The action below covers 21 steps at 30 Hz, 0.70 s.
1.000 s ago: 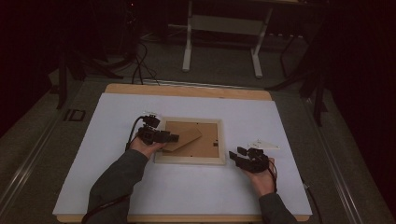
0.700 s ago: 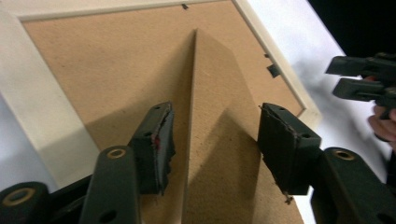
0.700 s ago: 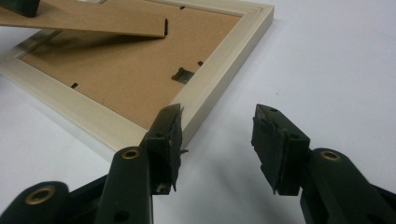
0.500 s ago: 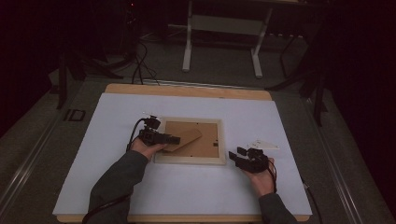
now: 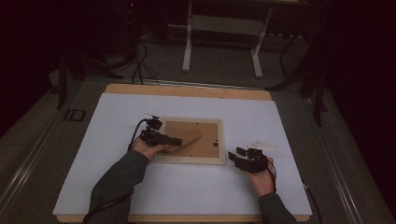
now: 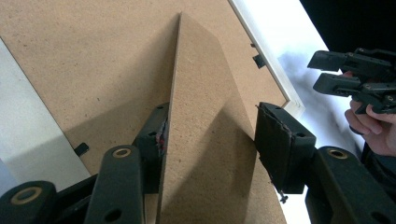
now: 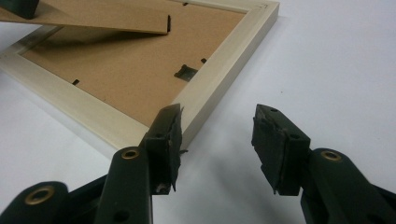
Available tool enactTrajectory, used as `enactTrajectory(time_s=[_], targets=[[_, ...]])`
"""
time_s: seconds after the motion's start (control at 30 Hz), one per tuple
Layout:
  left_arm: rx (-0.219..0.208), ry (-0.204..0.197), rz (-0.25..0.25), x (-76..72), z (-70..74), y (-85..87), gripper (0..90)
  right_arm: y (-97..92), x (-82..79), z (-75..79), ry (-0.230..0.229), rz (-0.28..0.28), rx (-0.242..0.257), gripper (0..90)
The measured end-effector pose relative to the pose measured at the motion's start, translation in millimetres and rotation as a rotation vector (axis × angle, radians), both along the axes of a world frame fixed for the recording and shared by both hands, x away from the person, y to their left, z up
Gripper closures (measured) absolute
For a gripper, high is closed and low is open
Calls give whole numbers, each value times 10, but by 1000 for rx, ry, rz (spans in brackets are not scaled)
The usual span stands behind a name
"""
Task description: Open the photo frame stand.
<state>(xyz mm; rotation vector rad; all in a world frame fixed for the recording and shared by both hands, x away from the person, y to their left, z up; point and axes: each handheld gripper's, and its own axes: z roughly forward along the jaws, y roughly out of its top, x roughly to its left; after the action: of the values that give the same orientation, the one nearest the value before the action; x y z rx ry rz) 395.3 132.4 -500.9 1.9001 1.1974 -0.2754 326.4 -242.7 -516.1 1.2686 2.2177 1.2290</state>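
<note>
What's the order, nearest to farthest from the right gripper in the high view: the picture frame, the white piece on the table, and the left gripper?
1. White piece: just beyond the right gripper, slightly to its right.
2. Picture frame: to its left; too close to call against the white piece.
3. Left gripper: across the frame, plainly farthest.

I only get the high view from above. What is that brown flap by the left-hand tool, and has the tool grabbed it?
Observer: Not grabbed. In the left gripper view the left gripper is open, with the brown flap standing between its jaws.
Operator: Is the flap lying flat?
Observer: No. The right gripper view shows it tilted up above the backing board, with a shadow beneath it.
Operator: And the other tool?
Observer: The right gripper is open with nothing between its jaws, just beside the pale frame.
</note>
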Motion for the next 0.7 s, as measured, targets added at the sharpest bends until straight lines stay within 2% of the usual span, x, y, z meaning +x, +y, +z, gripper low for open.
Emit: enactTrajectory(time_s=[0.27,0.7], targets=[[16,-6,-8,3,31,-11,514,8,-1,-1,1,2,-2,516],[-1,-21,-14,-11,85,-13,557,34,-2,-9,1,14,-7,515]])
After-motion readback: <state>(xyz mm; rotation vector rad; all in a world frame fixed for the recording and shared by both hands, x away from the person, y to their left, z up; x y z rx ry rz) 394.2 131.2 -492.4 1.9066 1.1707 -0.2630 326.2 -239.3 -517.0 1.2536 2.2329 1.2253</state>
